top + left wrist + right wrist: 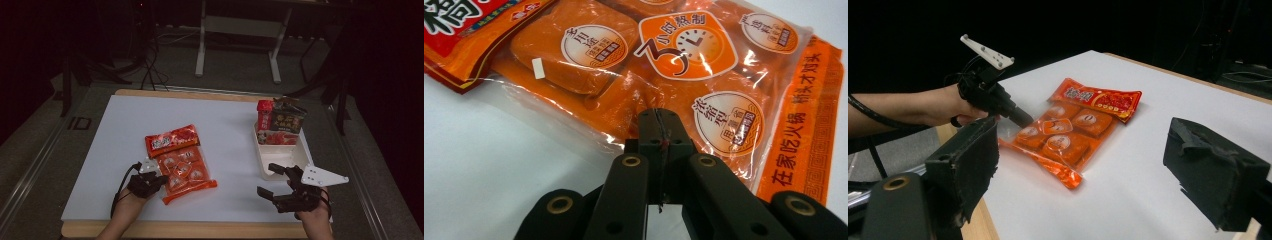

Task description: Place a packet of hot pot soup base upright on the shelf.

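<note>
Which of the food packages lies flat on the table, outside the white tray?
The orange packet by the left gripper; the red carton and dark carton stand upright in the white tray.

The clear plastic packet [181, 162] shows orange blocks, white round labels and a red header band, lying on the white table sheet [120, 150] beside the matt black left gripper [159, 180].

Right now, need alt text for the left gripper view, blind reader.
Shut black left gripper with its tips at the clear edge of an orange snack bag holding labelled blocks, lying on a white table. Whether it pinches the film is unclear.
</note>
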The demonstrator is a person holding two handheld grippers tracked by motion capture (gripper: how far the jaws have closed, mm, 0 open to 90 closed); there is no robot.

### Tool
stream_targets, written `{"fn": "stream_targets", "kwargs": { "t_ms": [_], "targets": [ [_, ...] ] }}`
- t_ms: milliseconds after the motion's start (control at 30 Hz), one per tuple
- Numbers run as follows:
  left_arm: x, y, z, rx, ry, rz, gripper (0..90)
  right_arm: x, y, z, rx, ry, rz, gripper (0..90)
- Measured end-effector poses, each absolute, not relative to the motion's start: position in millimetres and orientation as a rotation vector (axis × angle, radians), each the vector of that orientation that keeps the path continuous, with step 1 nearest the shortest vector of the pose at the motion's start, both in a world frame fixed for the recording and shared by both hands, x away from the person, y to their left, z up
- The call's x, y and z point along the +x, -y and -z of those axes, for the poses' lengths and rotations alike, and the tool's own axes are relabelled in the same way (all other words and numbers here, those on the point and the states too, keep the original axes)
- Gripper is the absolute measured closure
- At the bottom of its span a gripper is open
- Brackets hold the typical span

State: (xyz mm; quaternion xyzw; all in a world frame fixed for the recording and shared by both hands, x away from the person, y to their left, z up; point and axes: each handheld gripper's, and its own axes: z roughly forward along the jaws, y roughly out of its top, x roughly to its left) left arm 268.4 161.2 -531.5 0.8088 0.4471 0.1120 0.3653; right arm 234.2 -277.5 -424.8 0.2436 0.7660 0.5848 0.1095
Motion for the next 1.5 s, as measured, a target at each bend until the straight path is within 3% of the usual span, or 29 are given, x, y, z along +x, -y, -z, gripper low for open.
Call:
{"fn": "stream_targets", "kwargs": {
  "t_ms": [500,800,1500],
  "targets": [
    [314,-187,527,1.969,-1.316,-0.447,90.0,235,280,425,0.723,-2.244,-1.726,14.3],
    [335,-185,532,1.988,-1.350,-0.433,90.0,235,280,425,0.727,-2.250,-1.722,14.3],
    [338,-167,535,2.021,-1.256,-0.370,90.0,235,276,427,0.720,-2.269,-1.723,14.4]
  ]
}}
